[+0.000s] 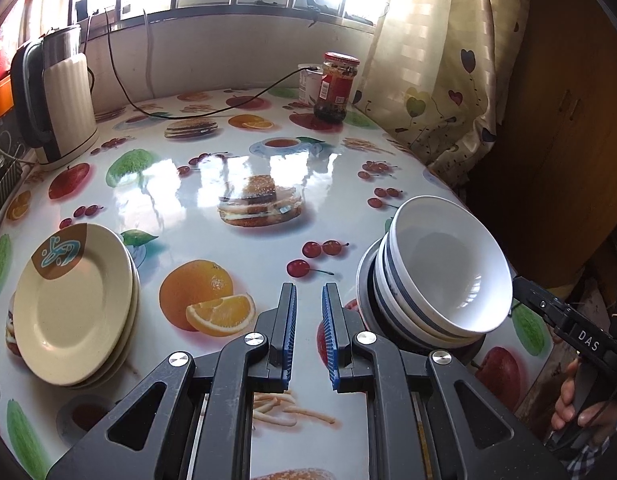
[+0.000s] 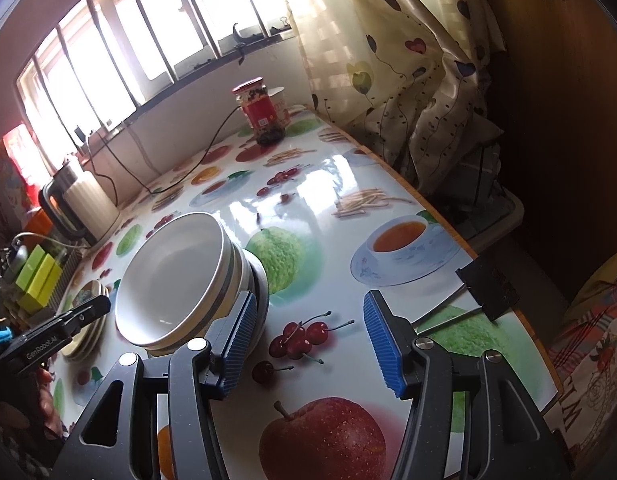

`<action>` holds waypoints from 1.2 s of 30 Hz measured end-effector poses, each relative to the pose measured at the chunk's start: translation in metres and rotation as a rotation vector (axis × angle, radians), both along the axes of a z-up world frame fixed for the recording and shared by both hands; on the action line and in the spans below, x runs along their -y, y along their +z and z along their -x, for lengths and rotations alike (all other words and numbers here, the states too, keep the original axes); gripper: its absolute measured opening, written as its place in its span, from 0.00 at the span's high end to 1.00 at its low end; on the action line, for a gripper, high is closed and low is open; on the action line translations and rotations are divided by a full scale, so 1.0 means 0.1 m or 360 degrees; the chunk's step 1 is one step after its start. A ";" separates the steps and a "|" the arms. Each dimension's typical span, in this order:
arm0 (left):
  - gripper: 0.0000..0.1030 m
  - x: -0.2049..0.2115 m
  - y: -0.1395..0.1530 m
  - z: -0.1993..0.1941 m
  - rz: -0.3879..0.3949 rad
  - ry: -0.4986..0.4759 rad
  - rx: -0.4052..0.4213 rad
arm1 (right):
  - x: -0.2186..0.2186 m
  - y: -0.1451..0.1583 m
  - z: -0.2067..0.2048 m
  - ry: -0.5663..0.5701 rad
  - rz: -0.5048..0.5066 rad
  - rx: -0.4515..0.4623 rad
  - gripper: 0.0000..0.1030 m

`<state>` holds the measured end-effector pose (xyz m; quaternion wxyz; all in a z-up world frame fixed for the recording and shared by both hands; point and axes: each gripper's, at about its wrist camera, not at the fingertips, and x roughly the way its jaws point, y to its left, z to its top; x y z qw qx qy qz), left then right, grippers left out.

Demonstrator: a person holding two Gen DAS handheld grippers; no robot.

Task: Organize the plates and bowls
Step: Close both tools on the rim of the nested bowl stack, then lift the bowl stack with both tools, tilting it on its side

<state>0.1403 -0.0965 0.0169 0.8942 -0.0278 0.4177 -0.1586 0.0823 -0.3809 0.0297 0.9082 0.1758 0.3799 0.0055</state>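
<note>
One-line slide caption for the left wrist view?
Left gripper empty between stacked plates and nested bowls.

the left gripper [image 1: 309, 292] hangs above a desk [image 1: 244, 184] covered in a glossy fruit-and-burger print, its blue-padded jaws nearly closed with nothing between them. to its left sits a stack of cream plates [image 1: 74, 304], the top one bearing a brown and blue motif. to its right, white bowls with blue bands [image 1: 440, 276] are nested in a stack, tilted. the right gripper [image 1: 524, 286] reaches in at the bowls' far side, a hand [image 1: 576, 404] on its handle. a kettle [image 1: 54, 100] and a red-lidded jar [image 1: 336, 86] stand by the window.
</note>
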 end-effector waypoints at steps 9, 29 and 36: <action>0.87 -0.02 -0.20 -0.15 0.0260 -0.0075 -0.0216 | 0.04 -0.14 -0.10 0.0076 -0.0180 -0.0041 0.45; 0.87 -0.09 -0.50 -0.38 0.0542 -0.0102 -0.0473 | 0.22 -0.42 -0.20 0.0129 -0.0558 -0.0070 0.48; 0.87 -0.19 -0.53 -0.42 0.0675 -0.0103 -0.0526 | 0.27 -0.50 -0.23 0.0173 -0.0739 -0.0066 0.64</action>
